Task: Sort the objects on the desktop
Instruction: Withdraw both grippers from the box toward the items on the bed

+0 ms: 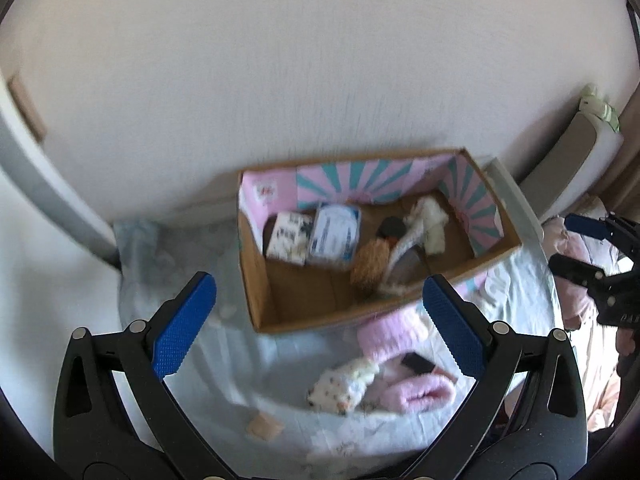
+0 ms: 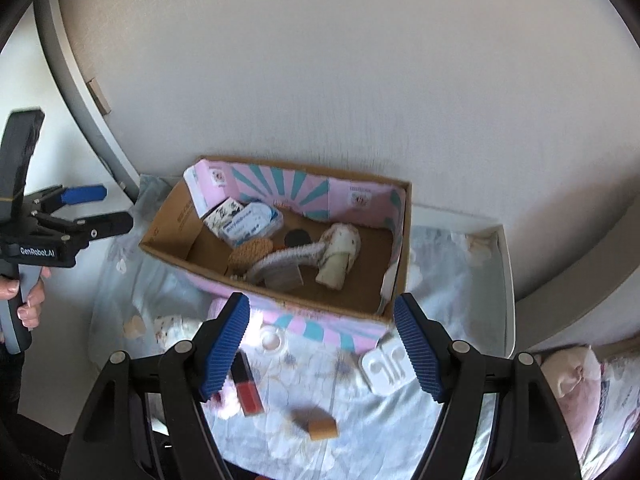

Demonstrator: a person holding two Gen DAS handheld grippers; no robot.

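Both claws are hanging wide open and holding nothing. The open brown cardboard box with pink-and-teal lining (image 2: 280, 240) is sitting just beyond the right gripper (image 2: 322, 344) and ahead of the left gripper (image 1: 318, 320); the red lip-gloss tube (image 2: 248, 386) is lying beside the right claw's left finger.

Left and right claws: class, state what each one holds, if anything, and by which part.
Nothing is held. The left claw and the right claw both stand open and empty above the light blue cloth, near the open cardboard box.
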